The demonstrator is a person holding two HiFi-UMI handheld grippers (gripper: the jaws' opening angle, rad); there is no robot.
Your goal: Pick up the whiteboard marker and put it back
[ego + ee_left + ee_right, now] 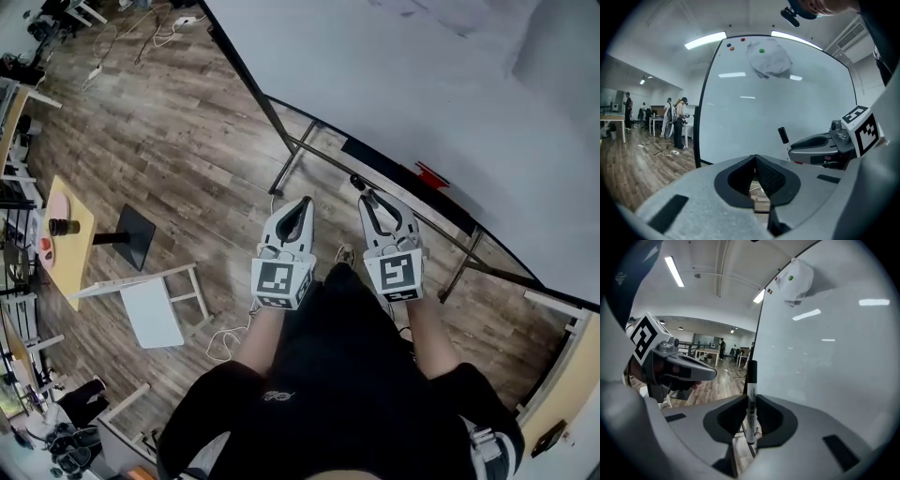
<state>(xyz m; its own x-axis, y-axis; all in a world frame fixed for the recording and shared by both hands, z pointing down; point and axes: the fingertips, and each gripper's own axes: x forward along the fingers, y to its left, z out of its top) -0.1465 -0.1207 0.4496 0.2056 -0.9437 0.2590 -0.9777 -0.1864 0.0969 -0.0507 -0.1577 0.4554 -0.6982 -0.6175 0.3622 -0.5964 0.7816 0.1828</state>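
My right gripper (751, 398) is shut on a whiteboard marker (751, 380), white-bodied with a black cap, standing upright between the pads. In the head view the right gripper (368, 197) points at the whiteboard's (422, 84) lower edge, and the marker's cap (356, 181) pokes out at its tip. My left gripper (305, 202) hangs beside it on the left, jaws together and nothing in them. The left gripper view shows its pads (761, 171) meeting, with the marker (783, 135) and right gripper (820, 143) off to the right.
The whiteboard's dark tray (403, 183) carries a red object (429, 175) and stands on a metal frame (300, 150). A crumpled sheet (768, 58) hangs under a green magnet. A yellow table (70, 239), a white stool (155, 305) and floor cables lie left. People (677, 117) stand far off.
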